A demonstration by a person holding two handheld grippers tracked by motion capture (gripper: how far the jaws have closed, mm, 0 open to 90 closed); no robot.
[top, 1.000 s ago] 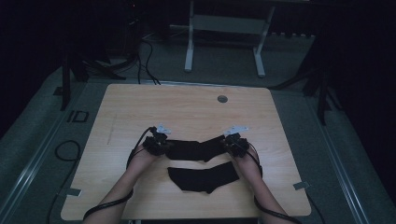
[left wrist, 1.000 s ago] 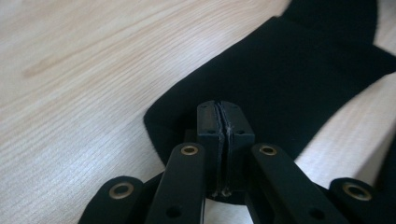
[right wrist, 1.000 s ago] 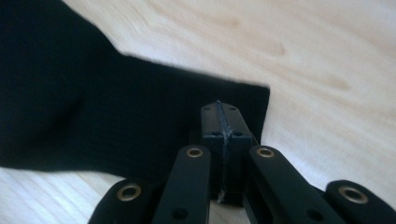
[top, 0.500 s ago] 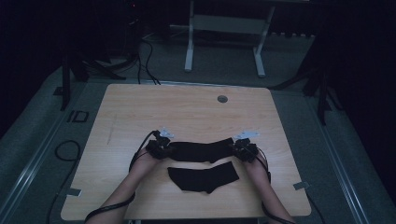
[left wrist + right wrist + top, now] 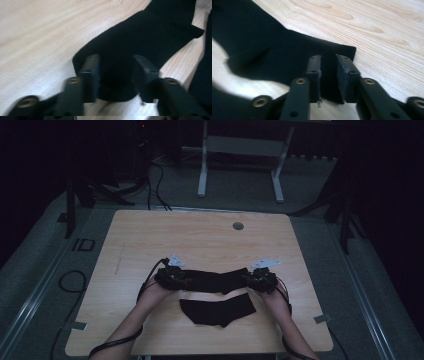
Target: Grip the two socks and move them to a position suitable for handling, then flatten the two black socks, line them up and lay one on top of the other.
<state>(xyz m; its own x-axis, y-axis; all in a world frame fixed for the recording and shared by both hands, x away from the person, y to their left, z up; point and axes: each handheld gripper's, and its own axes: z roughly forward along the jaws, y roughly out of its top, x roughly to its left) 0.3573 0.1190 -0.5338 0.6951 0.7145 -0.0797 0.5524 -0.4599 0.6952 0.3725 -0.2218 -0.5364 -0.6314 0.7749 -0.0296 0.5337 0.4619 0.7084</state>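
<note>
one black sock [image 5: 212, 280] stretched flat across the worktop; second black sock [image 5: 218, 310] lying flat just nearer

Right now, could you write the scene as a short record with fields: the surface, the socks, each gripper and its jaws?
surface: wooden table, light wood grain
far sock: black sock stretched flat between the two grippers
near sock: second black sock lying flat, closer to the person, touched by no gripper
left gripper: left gripper at the far sock's left end; jaws have just been opening, cloth lies between them, pads apart
right gripper: right gripper at the far sock's right end; jaws have just been opening, a gap shows between the pads
</note>
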